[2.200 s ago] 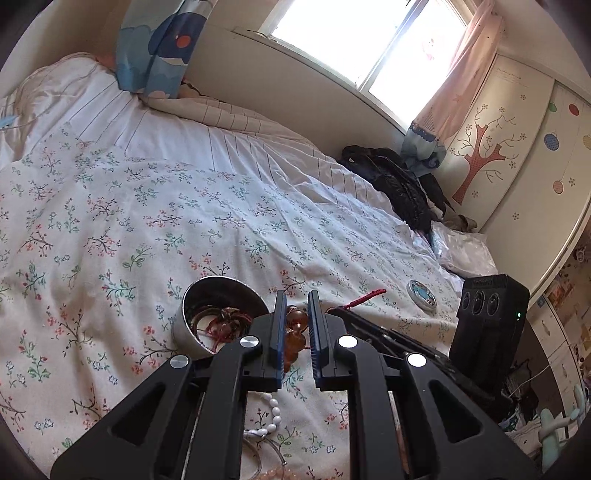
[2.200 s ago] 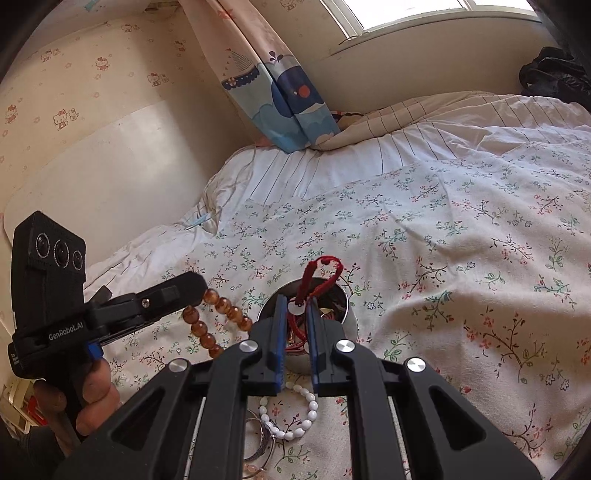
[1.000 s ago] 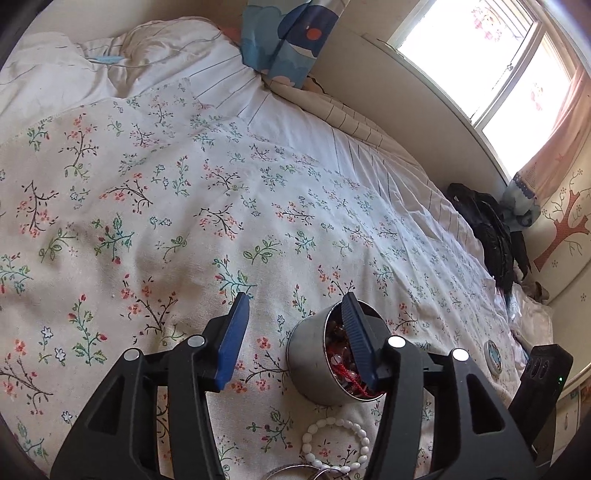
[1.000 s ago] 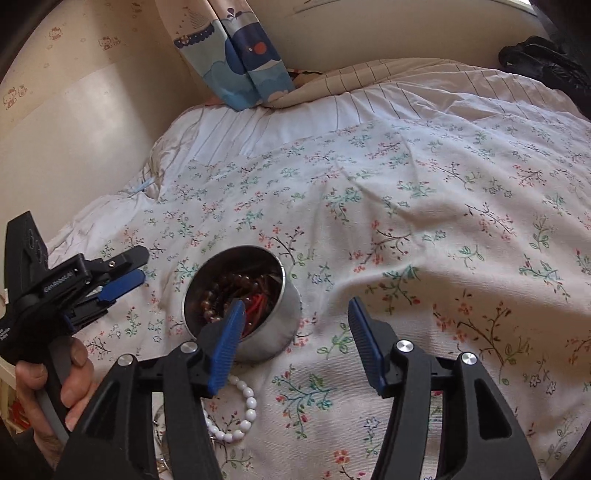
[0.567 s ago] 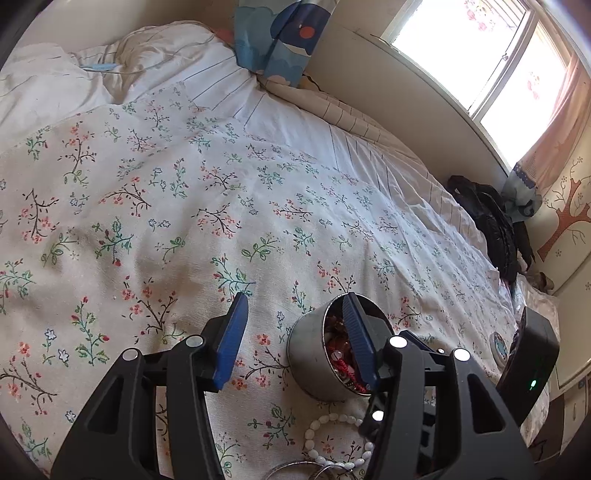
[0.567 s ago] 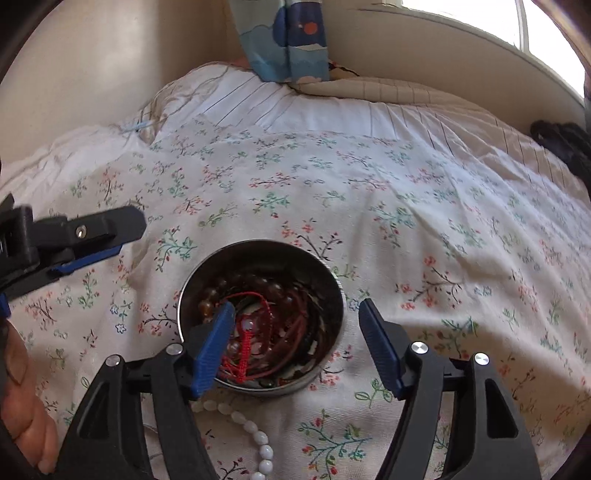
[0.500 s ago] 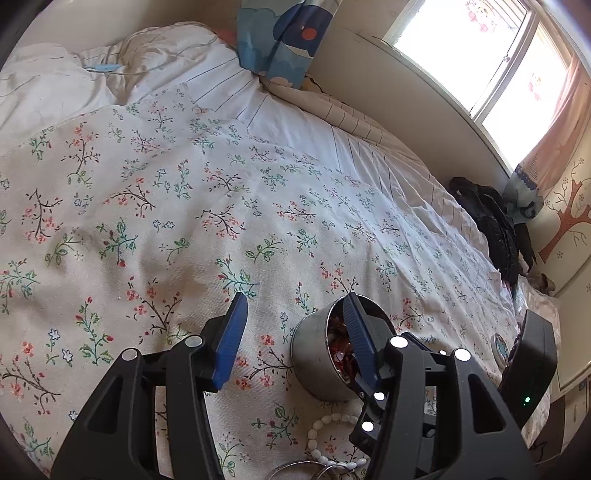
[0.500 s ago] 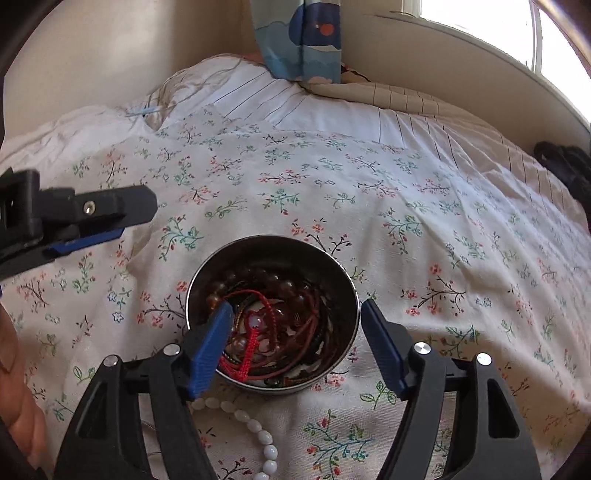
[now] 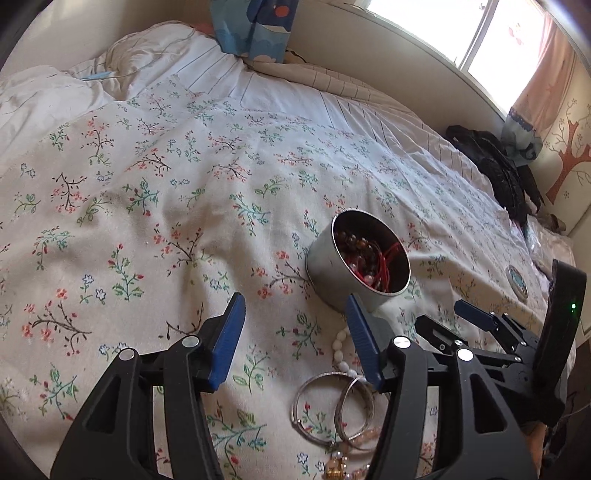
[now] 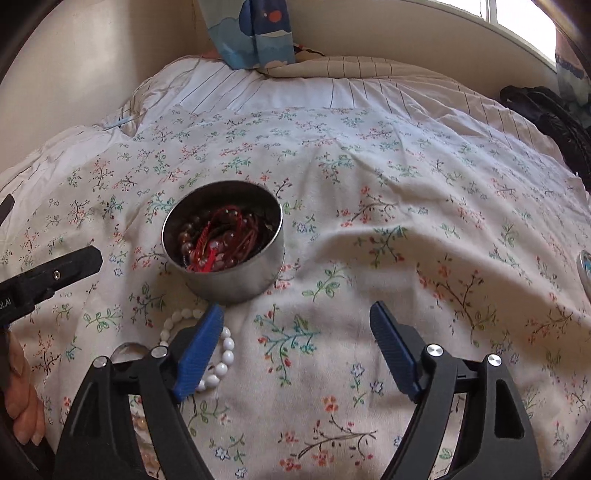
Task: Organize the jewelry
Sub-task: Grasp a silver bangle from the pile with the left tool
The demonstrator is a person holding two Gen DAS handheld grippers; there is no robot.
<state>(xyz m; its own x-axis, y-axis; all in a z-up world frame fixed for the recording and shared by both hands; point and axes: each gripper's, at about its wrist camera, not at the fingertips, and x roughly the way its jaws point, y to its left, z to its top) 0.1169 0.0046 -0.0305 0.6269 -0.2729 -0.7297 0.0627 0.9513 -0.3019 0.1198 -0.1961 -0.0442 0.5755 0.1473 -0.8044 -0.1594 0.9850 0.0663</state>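
A round metal tin (image 9: 325, 258) (image 10: 236, 284) stands on the floral bedspread, filled with brown beads and red cord jewelry (image 9: 369, 254) (image 10: 218, 240). A white bead bracelet (image 10: 221, 354) (image 9: 341, 349) lies just in front of the tin. Two silver bangles (image 9: 332, 402) and a pinkish bead piece (image 9: 343, 461) lie nearer still. My left gripper (image 9: 295, 339) is open and empty, above the bedspread left of the bangles. My right gripper (image 10: 295, 347) is open and empty, right of the white bracelet; it also shows in the left wrist view (image 9: 458, 321).
The floral bedspread (image 10: 406, 184) covers the bed. A small round lid or disc (image 9: 517, 280) lies at the right. A black bag (image 9: 491, 170) sits at the bed's far right. A blue patterned curtain (image 10: 251, 33) and window are behind.
Both grippers, earlier shut on beads and red cord over the tin, have opened and let them go into it. Both have since pulled back from the tin.
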